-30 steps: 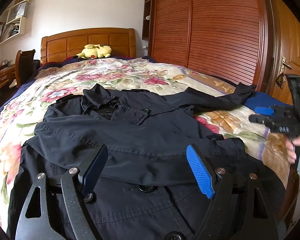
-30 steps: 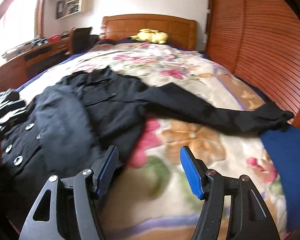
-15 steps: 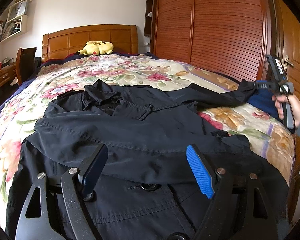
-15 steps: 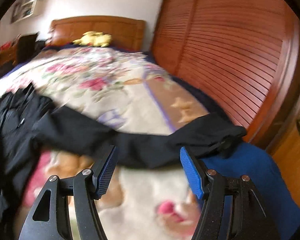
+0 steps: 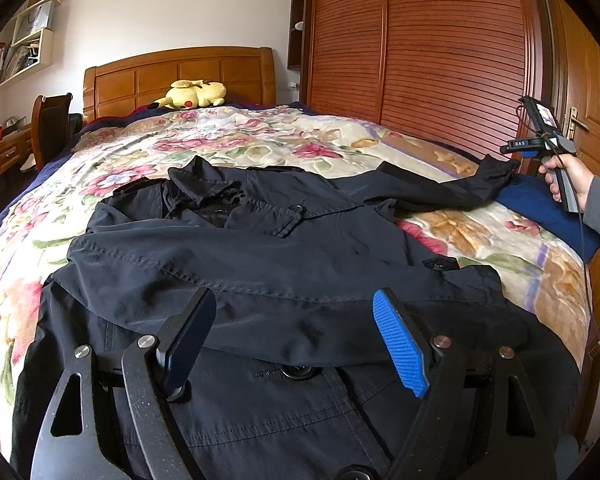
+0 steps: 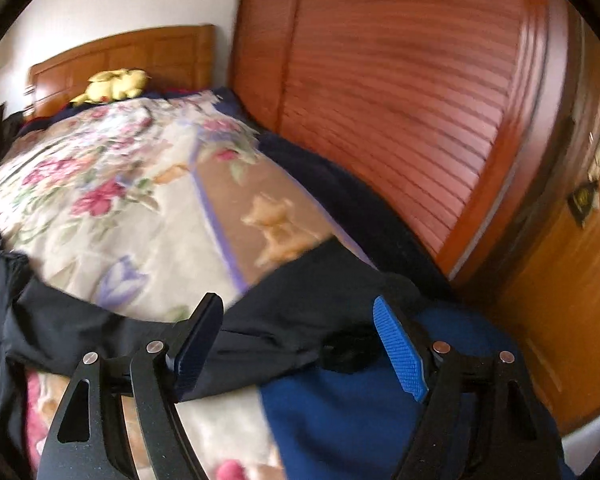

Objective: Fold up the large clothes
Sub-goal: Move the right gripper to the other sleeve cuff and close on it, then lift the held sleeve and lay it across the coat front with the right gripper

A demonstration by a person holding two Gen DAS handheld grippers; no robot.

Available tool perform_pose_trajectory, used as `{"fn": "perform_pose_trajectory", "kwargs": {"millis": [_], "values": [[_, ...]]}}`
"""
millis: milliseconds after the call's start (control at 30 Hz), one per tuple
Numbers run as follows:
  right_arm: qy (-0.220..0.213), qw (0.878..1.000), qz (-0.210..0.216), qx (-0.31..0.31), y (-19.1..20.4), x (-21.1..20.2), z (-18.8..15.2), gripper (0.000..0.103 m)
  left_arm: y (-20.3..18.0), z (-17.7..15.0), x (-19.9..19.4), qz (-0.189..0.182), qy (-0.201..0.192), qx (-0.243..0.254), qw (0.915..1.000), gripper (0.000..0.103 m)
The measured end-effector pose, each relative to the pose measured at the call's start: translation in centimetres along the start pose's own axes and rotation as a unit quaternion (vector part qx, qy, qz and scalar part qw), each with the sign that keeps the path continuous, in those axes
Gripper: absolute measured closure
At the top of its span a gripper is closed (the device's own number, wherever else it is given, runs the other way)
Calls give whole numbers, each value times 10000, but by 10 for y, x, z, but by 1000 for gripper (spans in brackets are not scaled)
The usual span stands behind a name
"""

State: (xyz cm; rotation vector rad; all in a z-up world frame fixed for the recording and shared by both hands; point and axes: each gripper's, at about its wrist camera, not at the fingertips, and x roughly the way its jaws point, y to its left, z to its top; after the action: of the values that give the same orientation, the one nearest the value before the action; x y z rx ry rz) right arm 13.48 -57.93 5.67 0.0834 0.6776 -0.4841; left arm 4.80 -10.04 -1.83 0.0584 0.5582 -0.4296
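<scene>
Since the earlier frame the right gripper (image 6: 298, 340) has travelled from over the coat body to the cuff end of the outstretched sleeve (image 6: 284, 320), and its view has swung toward the louvred wardrobe (image 6: 400, 100). The left gripper (image 5: 294, 340) has not shifted.

Left wrist view: the black coat (image 5: 260, 264) lies spread on the floral bedspread (image 5: 220, 140), filling the lower centre of the frame. The left gripper sits low over the coat's lower front, jaws spread wide with nothing between them. At the right edge, the person's right hand (image 5: 568, 172) grips the other tool's handle beside the cuff; a small label on that tool reads "DAS".

Right wrist view: the right gripper angles down over the cuff, where it meets the blue sheet (image 6: 340, 412). Its jaws are opening, with the cuff lying between them, unpinched.
</scene>
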Motion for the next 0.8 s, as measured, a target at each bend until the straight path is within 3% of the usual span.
{"fn": "perform_pose_trajectory", "kwargs": {"millis": [200,400,467,500,600,800], "values": [[290,9979,-141,559,-21,19,8,24,0,-1,2,6,34,8,10000,21],[546,9966,-132,609,-21,39,8,24,0,-1,2,0,36,-10,10000,21],[548,9974,-85,469,-17,41,8,45,0,-2,2,0,41,0,10000,21],[547,9981,-52,268,-10,41,8,71,0,-2,2,-2,39,6,10000,21],[326,9993,-16,-198,6,30,8,79,1,-2,2,-9,21,18,10000,21],[-334,9961,352,-734,43,-24,19,82,1,-1,-4,-102,-32,-5,9999,21]]}}
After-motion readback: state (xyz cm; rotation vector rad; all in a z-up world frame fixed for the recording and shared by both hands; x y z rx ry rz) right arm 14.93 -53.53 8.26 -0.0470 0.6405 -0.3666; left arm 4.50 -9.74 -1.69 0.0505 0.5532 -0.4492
